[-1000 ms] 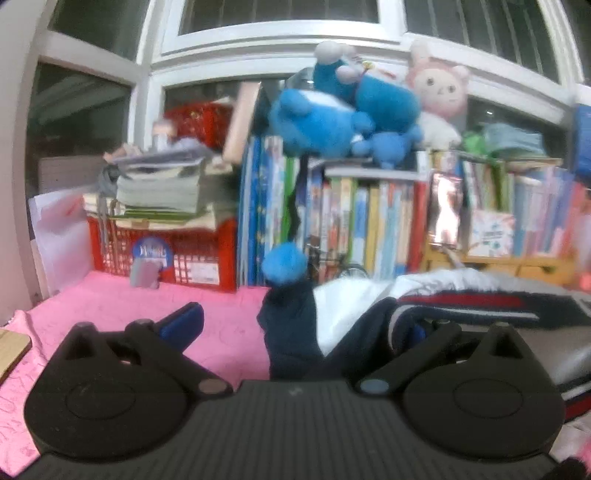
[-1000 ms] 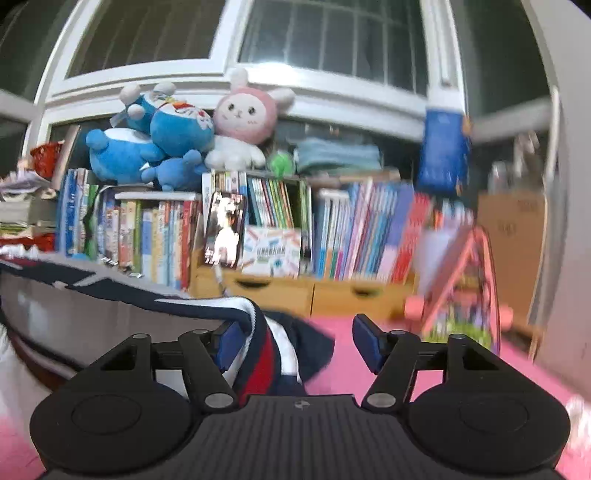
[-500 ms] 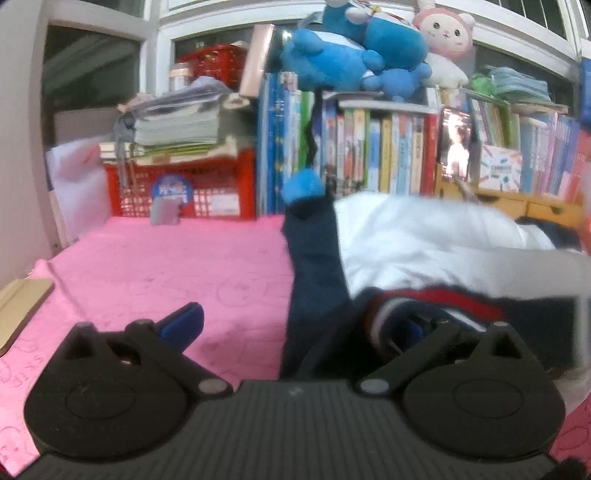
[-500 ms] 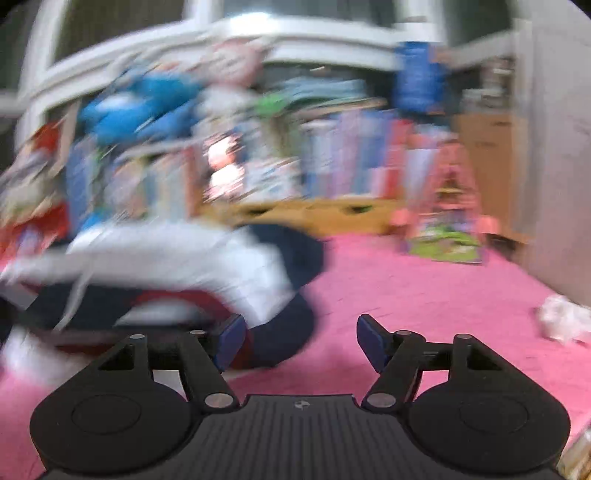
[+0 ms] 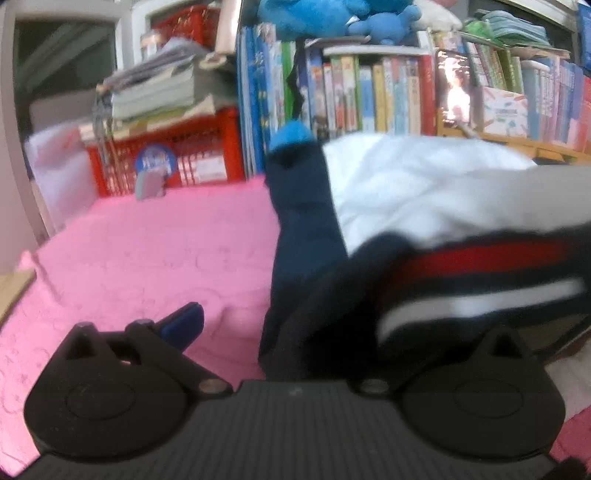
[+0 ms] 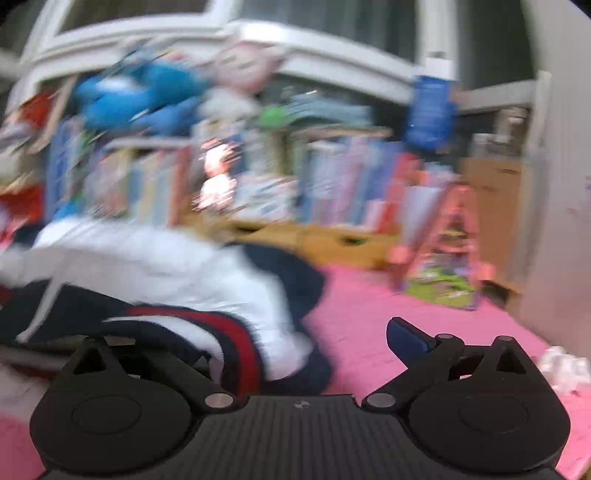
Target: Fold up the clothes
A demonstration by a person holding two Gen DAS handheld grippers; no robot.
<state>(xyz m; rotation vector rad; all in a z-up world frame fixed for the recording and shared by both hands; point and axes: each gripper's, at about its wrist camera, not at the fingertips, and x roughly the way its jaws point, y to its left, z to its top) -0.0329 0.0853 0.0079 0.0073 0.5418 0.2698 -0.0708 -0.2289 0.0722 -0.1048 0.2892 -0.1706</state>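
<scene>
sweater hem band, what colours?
Navy with red and white stripes on the knitted sweater hem band; clearest in the left wrist view.

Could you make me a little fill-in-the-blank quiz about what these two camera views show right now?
1. The garment lies on a ____ blanket.
2. Behind it stands a row of ____.
3. The red crate sits to the ____ of the garment in the left wrist view.
4. The right gripper has jaws standing ____.

Missing words: pink; books; left; open

Pink mat [image 5: 155, 236] below; red crate [image 5: 192, 155] beside book row [image 5: 369, 96]; blue plush toys [image 5: 332, 14] on top.
</scene>
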